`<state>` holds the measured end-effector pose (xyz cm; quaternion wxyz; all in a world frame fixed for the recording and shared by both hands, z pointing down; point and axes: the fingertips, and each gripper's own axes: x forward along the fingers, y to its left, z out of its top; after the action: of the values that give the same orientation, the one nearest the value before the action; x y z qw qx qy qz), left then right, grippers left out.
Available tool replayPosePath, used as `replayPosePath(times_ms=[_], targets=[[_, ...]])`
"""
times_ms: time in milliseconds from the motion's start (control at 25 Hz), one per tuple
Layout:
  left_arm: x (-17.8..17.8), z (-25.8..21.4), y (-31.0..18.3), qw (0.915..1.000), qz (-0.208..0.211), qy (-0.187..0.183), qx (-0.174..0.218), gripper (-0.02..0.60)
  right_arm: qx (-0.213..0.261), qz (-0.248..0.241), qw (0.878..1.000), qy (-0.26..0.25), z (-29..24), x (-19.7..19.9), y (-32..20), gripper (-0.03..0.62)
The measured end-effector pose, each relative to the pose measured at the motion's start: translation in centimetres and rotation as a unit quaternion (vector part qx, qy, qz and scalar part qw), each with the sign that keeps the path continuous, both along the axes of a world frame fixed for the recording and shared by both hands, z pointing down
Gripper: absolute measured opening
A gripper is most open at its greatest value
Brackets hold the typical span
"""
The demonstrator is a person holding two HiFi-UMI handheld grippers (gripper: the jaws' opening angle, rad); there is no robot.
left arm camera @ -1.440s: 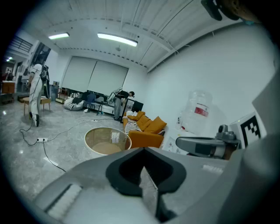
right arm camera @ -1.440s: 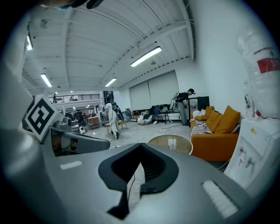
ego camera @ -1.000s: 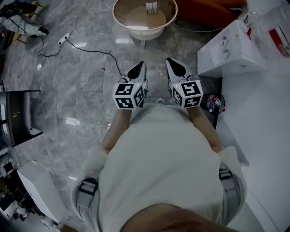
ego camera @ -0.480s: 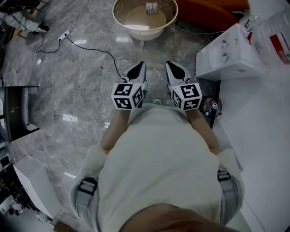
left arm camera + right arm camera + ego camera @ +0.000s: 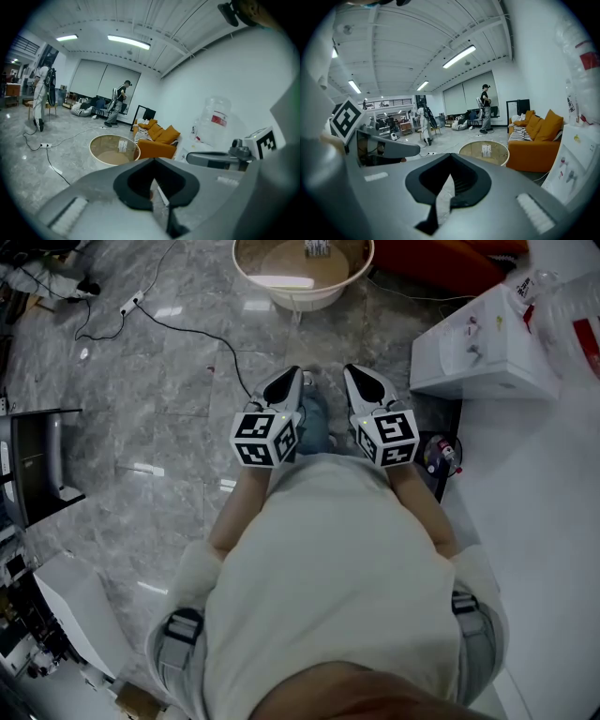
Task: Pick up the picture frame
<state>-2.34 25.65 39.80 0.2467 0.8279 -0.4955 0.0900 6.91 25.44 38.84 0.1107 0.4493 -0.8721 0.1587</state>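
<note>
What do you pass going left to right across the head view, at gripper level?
Black furniture at the left edge → left gripper → right gripper → small round dark object → white table.

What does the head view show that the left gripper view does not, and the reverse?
Head view only: the person's white shirt and dark furniture at the left edge. Left gripper view only: ceiling lights and people standing far off. Both: the round table and the right gripper.
</note>
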Motion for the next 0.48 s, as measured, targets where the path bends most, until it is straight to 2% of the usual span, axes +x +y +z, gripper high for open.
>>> replayPosePath(times_ms=[200, 480], targets=[[-0.1, 0.7, -2.6, 1.0, 0.006, 0.003, -0.003, 0.0, -0.005, -0.003, 1.0, 0.0, 0.2, 0.0, -2.4, 0.0], [-0.3, 1.1, -9.3, 0.9999, 0.006, 0.01, -0.005, 0.0, -0.013, -0.007, 1.0, -0.01, 0.0, -0.3, -8.6, 0.0]])
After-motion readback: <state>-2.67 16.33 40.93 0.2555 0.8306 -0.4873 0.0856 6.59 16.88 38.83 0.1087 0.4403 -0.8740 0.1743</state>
